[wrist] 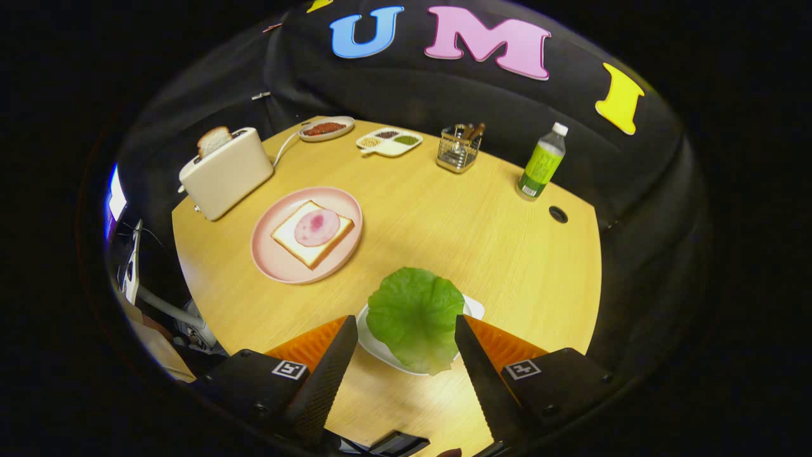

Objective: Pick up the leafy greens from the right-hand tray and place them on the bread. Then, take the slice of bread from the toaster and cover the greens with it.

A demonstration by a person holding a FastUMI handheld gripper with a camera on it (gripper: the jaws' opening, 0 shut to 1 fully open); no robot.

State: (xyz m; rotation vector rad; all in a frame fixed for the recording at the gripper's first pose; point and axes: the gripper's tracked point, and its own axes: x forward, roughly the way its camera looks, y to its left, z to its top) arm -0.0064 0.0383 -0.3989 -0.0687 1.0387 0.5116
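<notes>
A hand-held gripper (406,330) is hovering over a round, light wood-grain table (444,216) inside a booth walled in black cloth (393,89), its two fingers spread wide and gripping nothing. Between the fingertips, the leafy greens (415,317) are lying as one broad leaf on a white tray (472,309), covering most of it and sitting apart from both fingers.

Beyond the fingers and to their left, a pink plate (273,263) is holding a slice of bread (304,244) topped with a round piece of ham (317,227). Just behind the plate, a cream toaster (225,174) is standing near the table's edge with a second slice of bread (214,140) sticking up from its slot.

Along the far rim, a small dish of reddish food (325,128), a divided white dish (389,141), a wire holder with utensils (459,150) and a green-labelled bottle (541,164) are lining up against the cloth. A dark cable hole (558,214) is showing in the tabletop near the bottle. Past the table's left edge, cables and equipment (136,266) are sitting in shadow.
</notes>
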